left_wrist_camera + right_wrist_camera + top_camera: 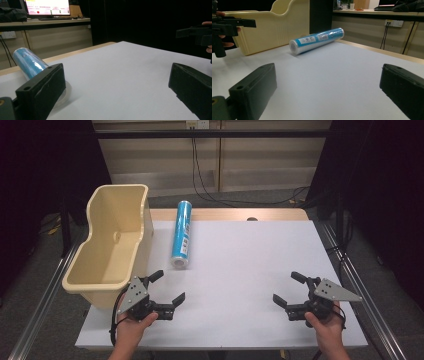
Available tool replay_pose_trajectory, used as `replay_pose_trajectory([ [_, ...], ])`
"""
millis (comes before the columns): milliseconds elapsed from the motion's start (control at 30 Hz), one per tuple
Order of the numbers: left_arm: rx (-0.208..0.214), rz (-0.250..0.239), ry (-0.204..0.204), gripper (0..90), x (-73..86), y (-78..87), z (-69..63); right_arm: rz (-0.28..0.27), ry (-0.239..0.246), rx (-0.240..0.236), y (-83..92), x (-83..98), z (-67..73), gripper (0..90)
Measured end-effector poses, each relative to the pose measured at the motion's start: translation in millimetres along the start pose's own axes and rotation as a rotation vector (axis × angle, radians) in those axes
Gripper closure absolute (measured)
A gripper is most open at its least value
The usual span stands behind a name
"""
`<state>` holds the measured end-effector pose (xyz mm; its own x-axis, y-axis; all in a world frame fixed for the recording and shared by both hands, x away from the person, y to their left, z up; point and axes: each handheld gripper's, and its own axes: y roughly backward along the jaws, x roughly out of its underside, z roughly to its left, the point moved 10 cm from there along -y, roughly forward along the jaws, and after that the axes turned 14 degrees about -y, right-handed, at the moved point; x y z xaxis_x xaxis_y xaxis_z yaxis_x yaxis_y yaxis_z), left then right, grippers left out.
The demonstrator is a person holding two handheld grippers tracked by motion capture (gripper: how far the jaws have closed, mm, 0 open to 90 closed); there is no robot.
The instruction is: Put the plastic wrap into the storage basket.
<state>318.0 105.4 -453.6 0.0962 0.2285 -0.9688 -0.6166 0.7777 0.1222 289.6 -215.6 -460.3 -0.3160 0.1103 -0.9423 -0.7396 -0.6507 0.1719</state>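
The work in hand looks like picking up the blue plastic-wrapped cylindrical roll [182, 234] and, likely, placing it in the cream-coloured plastic bin [116, 240]. The roll lies on its side on the white tabletop [250, 285], ahead of the left gripper [169, 287] and slightly to its right, with its near end cap pointing back toward that gripper. From the right gripper [286, 288] it sits well off to the left and farther out.

To do the reach well, I judge the left gripper is the better placed of the two. It should come forward and close across the roll's round body rather than on the end cap, with one jaw on each side, so the roll cannot spin or squirt away. A grip near the middle of its length would keep it level when lifted. The bin stands just to the left of the left gripper, touching or nearly touching the roll's far portion, so the approach should avoid knocking its wall.

Both grippers have their jaws spread wide and hold nothing. In the left gripper view, the roll [30, 63] shows just behind the left jaw, not yet between the jaws. The right gripper hovers low over bare tabletop, touching nothing.
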Motion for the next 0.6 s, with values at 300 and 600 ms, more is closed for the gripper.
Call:
replay_pose_trajectory([
  [300,-0.012,0.007,0.003,0.7,-0.4,-7.6,2.4,0.005,0.004,0.000,0.1,0.9,0.4,0.8],
  [600,-0.033,0.046,0.017,0.7,3.6,-22.5,9.4,0.010,0.008,0.002,0.0,2.2,0.0,0.8],
])
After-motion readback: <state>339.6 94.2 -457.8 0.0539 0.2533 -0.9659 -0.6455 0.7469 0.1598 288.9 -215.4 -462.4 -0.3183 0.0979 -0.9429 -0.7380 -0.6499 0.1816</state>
